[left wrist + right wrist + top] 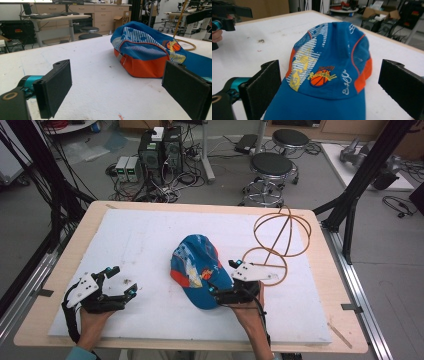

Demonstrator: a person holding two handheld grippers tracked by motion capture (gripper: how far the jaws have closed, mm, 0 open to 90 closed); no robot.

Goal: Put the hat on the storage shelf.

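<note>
Cap (197, 270) sat mid-frame on the white surface (140, 245). Right claw (223, 277) was spread wide around its brim, gripping nothing; left claw (121, 281) hung released, lower left.

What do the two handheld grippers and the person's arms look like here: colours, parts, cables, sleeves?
Both grippers, left gripper and right gripper, have black bodies, flat black jaws, teal fittings near the jaws, and a pale three-cornered top plate. A black cable trails from each. The left forearm shows a teal sleeve cuff.
</note>
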